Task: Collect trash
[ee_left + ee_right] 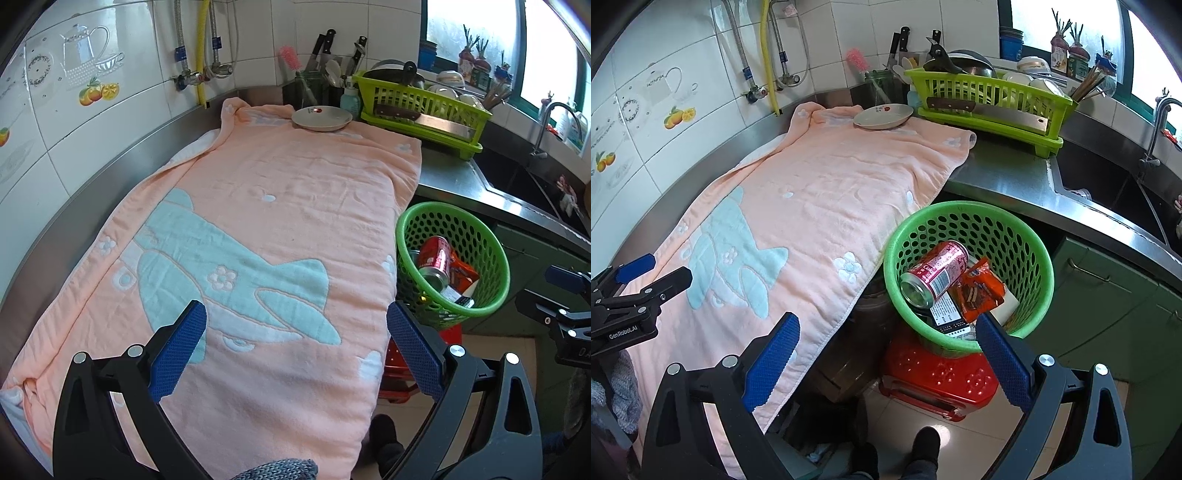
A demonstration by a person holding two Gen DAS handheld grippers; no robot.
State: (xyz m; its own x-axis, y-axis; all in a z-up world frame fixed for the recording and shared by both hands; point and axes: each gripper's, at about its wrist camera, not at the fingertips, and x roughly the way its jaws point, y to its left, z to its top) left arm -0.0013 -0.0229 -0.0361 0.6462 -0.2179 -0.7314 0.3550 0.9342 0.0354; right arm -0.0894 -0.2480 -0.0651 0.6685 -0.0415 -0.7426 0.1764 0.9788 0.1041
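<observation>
A green perforated basket (1027,236) stands on a red stool (942,376) beside the counter; it also shows in the left wrist view (495,258). Inside lie a red soda can (936,273), an orange snack wrapper (982,291) and a black-and-white packet (947,314). The can also shows in the left wrist view (436,262). My left gripper (295,347) is open and empty above the pink towel (258,229). My right gripper (886,354) is open and empty, near the basket's front rim. The left gripper shows at the left edge of the right wrist view (639,280).
A white dish (321,118) sits at the towel's far end. A lime dish rack (424,107) with a cleaver and a knife holder (325,62) stand behind. A steel sink (1108,184) with a tap is at the right. Green cabinet doors (1108,295) are below.
</observation>
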